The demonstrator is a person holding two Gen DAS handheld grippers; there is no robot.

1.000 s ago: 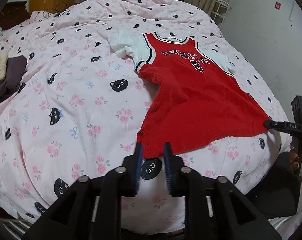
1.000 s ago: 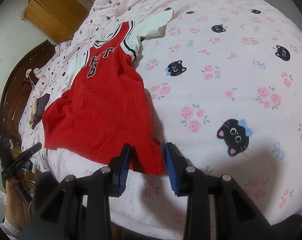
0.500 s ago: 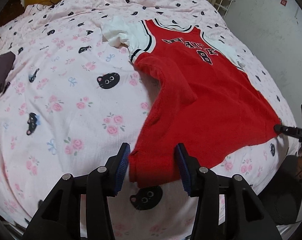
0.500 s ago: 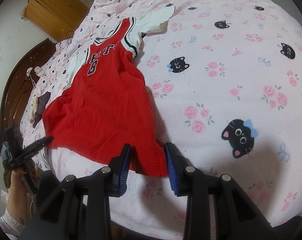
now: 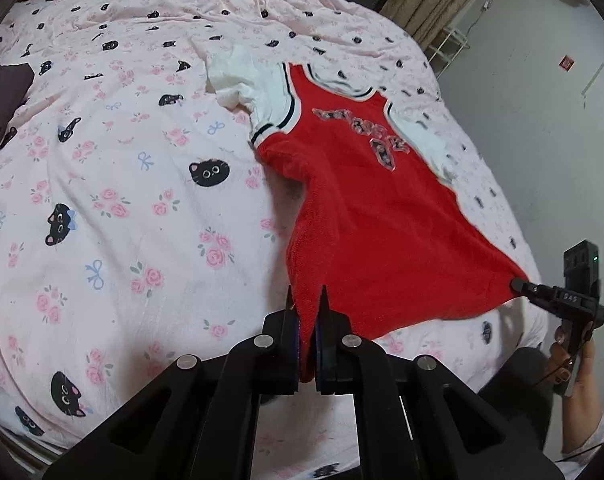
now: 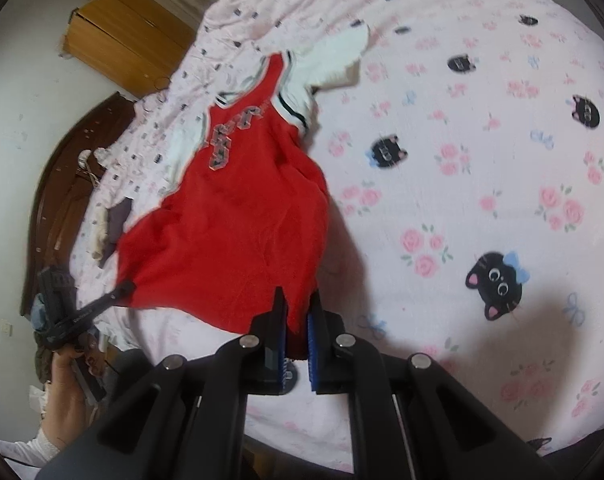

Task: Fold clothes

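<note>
2 grippers, left gripper and right gripper, jaws pinching red jersey hem

The red jersey bears chest lettering and a number, both too blurred to read; no other text is legible

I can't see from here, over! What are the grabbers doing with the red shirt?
Left gripper clamped on red jersey hem corner. Right gripper closing on other corner, fabric between the jaws. Jersey flat on bedspread. Nothing blocking.
</note>
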